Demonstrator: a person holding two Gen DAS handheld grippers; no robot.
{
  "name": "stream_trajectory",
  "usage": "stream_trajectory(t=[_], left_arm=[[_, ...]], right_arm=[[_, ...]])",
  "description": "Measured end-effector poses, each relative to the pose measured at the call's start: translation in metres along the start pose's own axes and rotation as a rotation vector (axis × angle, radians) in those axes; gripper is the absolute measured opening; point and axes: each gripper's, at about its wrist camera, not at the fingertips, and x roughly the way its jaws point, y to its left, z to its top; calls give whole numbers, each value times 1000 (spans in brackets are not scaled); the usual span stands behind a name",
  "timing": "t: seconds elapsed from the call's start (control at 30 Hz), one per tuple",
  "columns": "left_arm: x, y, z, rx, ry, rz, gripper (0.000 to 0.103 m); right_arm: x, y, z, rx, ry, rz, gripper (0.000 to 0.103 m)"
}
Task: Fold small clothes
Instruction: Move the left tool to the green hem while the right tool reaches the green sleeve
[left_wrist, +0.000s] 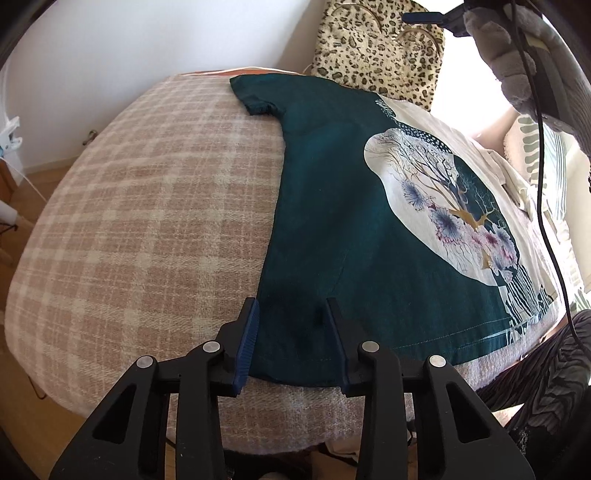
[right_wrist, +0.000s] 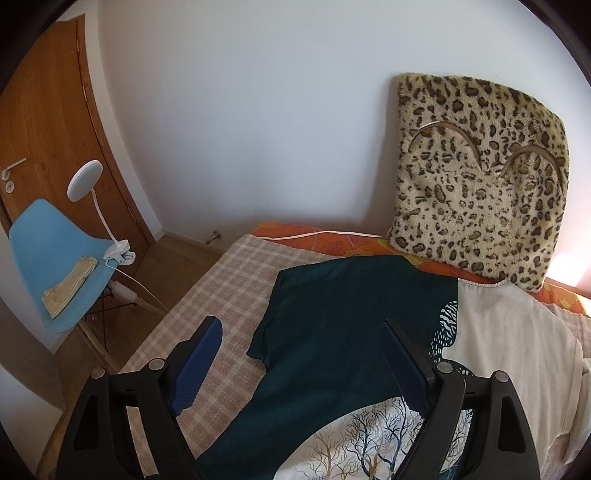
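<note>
A: Laid flat, print up, on the pink-and-cream checked blanket (left_wrist: 147, 206): a small dark-green T-shirt with a cream panel and a tree-and-flower print (left_wrist: 332, 206). Spread that way, probably, so hem and sleeves can be reached for folding.

B: And the left gripper (left_wrist: 291, 314)?

A: Down at the near hem corner, jaws part-way in, straddling the cloth. Fabric between the blue pads, a small pucker by one finger; firmly pinched or not, cannot tell.

B: The right gripper (right_wrist: 301, 339)?

A: Spread wide, holding nothing, hanging above the green short sleeve (right_wrist: 273, 317) at the shoulder end. Likely lined up to take that sleeve.

B: Room to move?

A: Plenty of bare blanket beside the green edge. Tighter at the far end: a furry leopard-print cushion (right_wrist: 476, 184) against the white wall, close behind the collar. Near hem lying close to the blanket's front edge.
</note>
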Motion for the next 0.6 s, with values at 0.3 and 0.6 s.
stream_trajectory(t=[0.3, 0.6], left_arm=[[3, 8, 6, -54, -1, -57, 34], [5, 4, 9, -49, 3, -82, 34]], right_arm=[[108, 40, 30, -72, 141, 41, 76], [212, 46, 34, -39, 254, -7, 75]])
